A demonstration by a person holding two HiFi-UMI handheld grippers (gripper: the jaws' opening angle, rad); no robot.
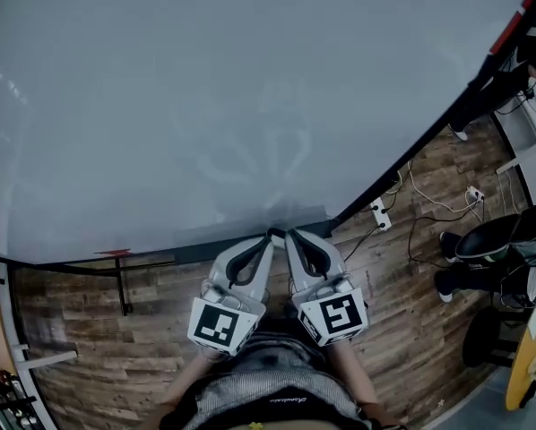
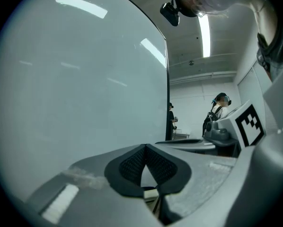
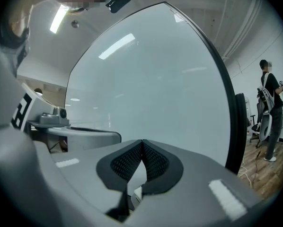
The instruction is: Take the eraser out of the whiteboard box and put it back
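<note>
A: Which step is this?

B: The start, I'd judge. The left gripper (image 1: 271, 234) has its jaws pressed together on nothing, with its tip near the lower edge of the whiteboard (image 1: 205, 88). The right gripper (image 1: 291, 233), just beside it, is likewise closed and empty.

A: And the eraser? The box?

B: No eraser shows in any view. The dark ledge (image 1: 196, 251) under the board may be the box, but I cannot see its contents. The next move calls for finding the eraser and opening one gripper.
</note>
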